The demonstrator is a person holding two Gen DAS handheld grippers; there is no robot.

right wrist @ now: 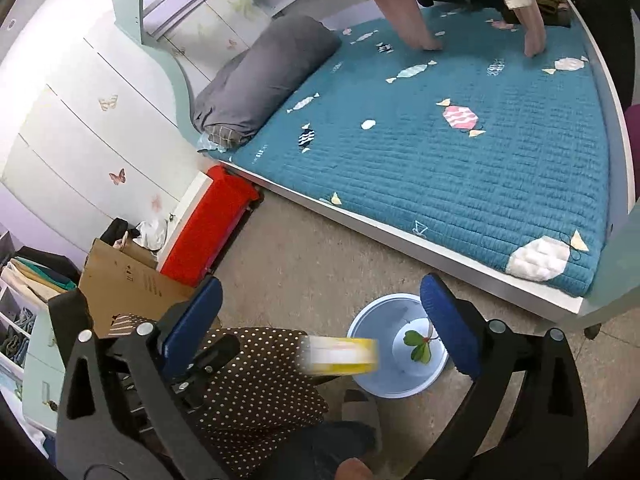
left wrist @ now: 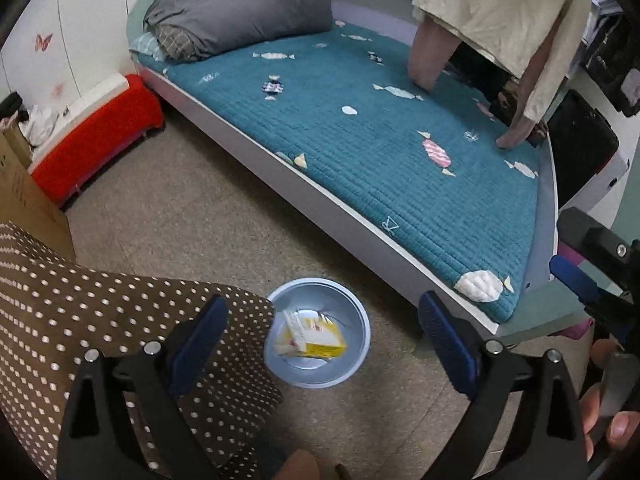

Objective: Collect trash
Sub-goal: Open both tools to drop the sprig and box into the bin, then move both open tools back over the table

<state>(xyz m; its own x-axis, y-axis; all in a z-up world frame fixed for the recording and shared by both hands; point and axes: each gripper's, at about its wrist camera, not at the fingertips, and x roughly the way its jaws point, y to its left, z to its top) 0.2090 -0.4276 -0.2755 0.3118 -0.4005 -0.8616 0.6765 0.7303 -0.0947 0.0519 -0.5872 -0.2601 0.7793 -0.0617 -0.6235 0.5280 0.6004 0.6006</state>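
A yellow and white carton (left wrist: 316, 338) lies blurred inside a light blue plastic bin (left wrist: 356, 316) on the floor beside the bed. My left gripper (left wrist: 324, 340) is open and empty above the bin. In the right wrist view the same carton (right wrist: 344, 354) shows blurred at the bin's (right wrist: 372, 380) left rim, in mid-air between the fingers. A green leaf sprig (right wrist: 418, 344) lies in the bin's bottom. My right gripper (right wrist: 320, 328) is open and empty; it also shows at the right edge of the left wrist view (left wrist: 592, 276).
A bed with a teal candy-print quilt (left wrist: 380, 128) and a grey rolled duvet (left wrist: 240, 16) fills the far side. Another person (left wrist: 500, 20) leans on the bed. A brown dotted cushion (left wrist: 100, 320), a cardboard box (right wrist: 132, 280) and a red stool (left wrist: 96, 136) stand at the left.
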